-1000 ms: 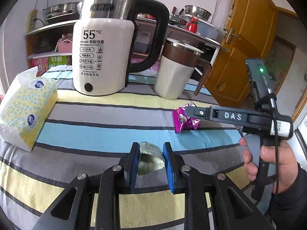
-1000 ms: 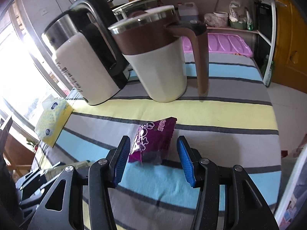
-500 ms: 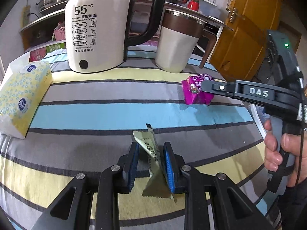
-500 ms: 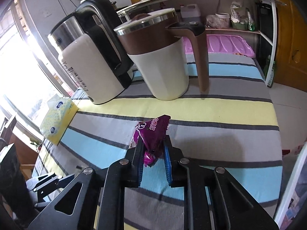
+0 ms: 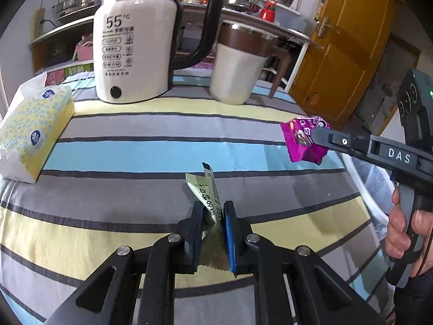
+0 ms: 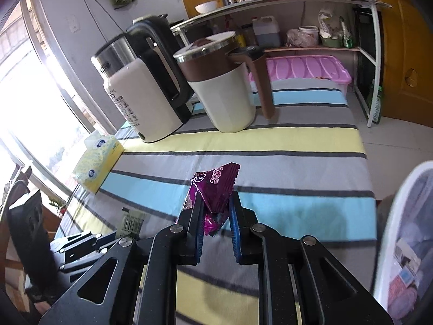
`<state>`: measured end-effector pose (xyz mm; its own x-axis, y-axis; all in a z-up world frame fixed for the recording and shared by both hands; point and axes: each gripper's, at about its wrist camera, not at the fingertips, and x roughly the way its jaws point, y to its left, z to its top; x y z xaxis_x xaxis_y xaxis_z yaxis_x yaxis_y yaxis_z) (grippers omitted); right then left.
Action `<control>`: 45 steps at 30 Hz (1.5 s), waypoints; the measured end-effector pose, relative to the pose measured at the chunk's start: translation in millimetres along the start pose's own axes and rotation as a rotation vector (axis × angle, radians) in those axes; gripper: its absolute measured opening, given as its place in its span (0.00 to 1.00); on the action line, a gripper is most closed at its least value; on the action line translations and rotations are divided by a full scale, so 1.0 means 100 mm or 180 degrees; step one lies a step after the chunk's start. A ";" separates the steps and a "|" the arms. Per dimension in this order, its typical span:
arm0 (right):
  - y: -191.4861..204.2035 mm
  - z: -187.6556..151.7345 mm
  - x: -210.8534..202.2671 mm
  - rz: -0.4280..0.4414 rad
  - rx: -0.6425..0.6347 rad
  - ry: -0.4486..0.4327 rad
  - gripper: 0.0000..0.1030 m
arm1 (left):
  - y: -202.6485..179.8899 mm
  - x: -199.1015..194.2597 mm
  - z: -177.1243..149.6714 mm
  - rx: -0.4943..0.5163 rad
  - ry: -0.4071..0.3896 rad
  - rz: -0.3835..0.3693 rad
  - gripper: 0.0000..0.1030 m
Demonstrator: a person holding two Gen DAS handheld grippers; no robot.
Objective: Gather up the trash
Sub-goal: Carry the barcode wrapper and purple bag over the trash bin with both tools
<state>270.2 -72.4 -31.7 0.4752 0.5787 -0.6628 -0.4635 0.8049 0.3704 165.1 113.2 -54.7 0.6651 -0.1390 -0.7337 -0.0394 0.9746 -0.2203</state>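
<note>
A pale green sachet wrapper (image 5: 206, 191) stands upright between the blue pads of my left gripper (image 5: 212, 212), which is shut on it just above the striped tablecloth (image 5: 151, 149). A purple snack wrapper (image 6: 216, 187) is pinched in my right gripper (image 6: 216, 207), held clear of the cloth. In the left wrist view that purple wrapper (image 5: 301, 142) hangs from the right gripper (image 5: 320, 135) near the table's right edge. In the right wrist view the left gripper (image 6: 108, 237) shows at lower left with the sachet's barcode end (image 6: 132, 222).
A white kettle (image 5: 132, 54), a brown-and-cream lidded mug (image 5: 238, 73) and a yellow tissue pack (image 5: 29, 132) stand on the far and left parts of the table. A white bin with a liner (image 6: 403, 216) stands off the table's right side. Shelves and an orange door lie behind.
The right jaws closed on the purple wrapper, lifted it and carried it right toward the bin. The left jaws squeezed tighter on the green sachet, which now stands upright.
</note>
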 end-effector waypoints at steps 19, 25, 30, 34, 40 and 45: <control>-0.27 -0.39 -1.05 -0.0219 0.0112 -0.0395 0.17 | -0.88 -0.33 0.06 0.0334 -0.0245 -0.0345 0.15; -0.43 -0.52 -1.29 -0.0307 0.0193 -0.0476 0.17 | -1.17 -0.32 0.05 0.0464 -0.0227 -0.0455 0.15; -0.57 -0.60 -1.44 -0.0396 0.0254 -0.0526 0.17 | -1.35 -0.29 0.05 0.0544 -0.0208 -0.0529 0.15; -0.69 -0.65 -1.53 -0.0462 0.0305 -0.0560 0.17 | -1.52 -0.23 0.07 0.0624 -0.0185 -0.0578 0.15; -0.91 -0.74 -1.67 -0.0563 0.0410 -0.0607 0.17 | -1.79 -0.14 0.08 0.0760 -0.0149 -0.0674 0.15; -1.13 -0.79 -1.78 -0.0662 0.0527 -0.0643 0.17 | -2.04 -0.05 0.11 0.0868 -0.0127 -0.0780 0.15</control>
<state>178.4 -276.6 -7.2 0.6932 0.4006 -0.5992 -0.2210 0.9094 0.3524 177.9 -82.8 0.8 0.6589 -0.3725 -0.6535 0.3214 0.9249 -0.2032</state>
